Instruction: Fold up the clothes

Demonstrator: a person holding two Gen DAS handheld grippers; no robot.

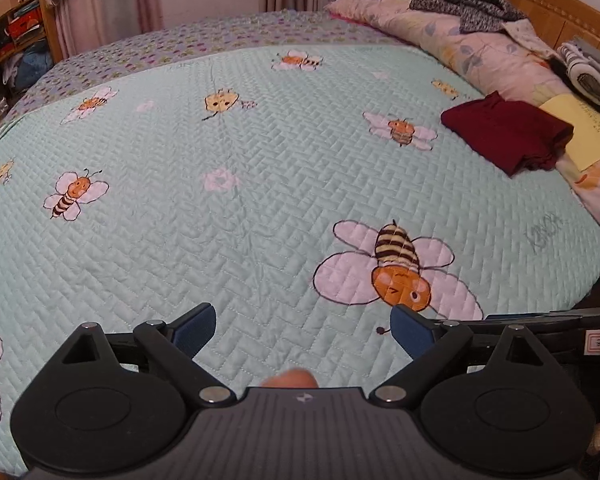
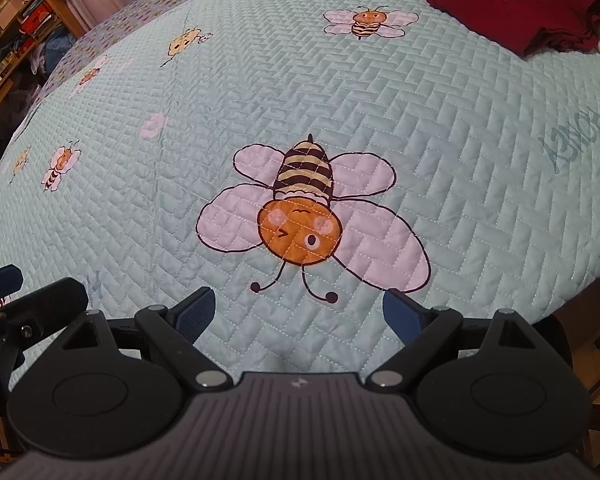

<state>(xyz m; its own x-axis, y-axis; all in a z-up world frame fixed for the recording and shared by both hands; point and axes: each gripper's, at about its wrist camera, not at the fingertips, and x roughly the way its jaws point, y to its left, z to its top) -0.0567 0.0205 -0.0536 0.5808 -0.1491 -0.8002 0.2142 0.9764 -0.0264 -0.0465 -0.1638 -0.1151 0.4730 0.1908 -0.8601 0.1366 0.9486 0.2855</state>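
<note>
One dark red garment (image 1: pixel 504 136) lies folded at the quilt's (image 1: pixel 260 184) far right edge, beside the pillows. We hold both the left gripper (image 1: pixel 302 332) and right gripper (image 2: pixel 298 312) empty, fingers apart. Loose clothes (image 1: pixel 464 0) heaped at the headboard may remain.

Soft, even indoor light with a warm, slightly dim cast; no glare and only faint shadows on the quilt (image 1: pixel 260 200). Both views bulge with fisheye curving at the edges. A fingertip (image 1: pixel 294 378) close to the lens is blurred.
</note>
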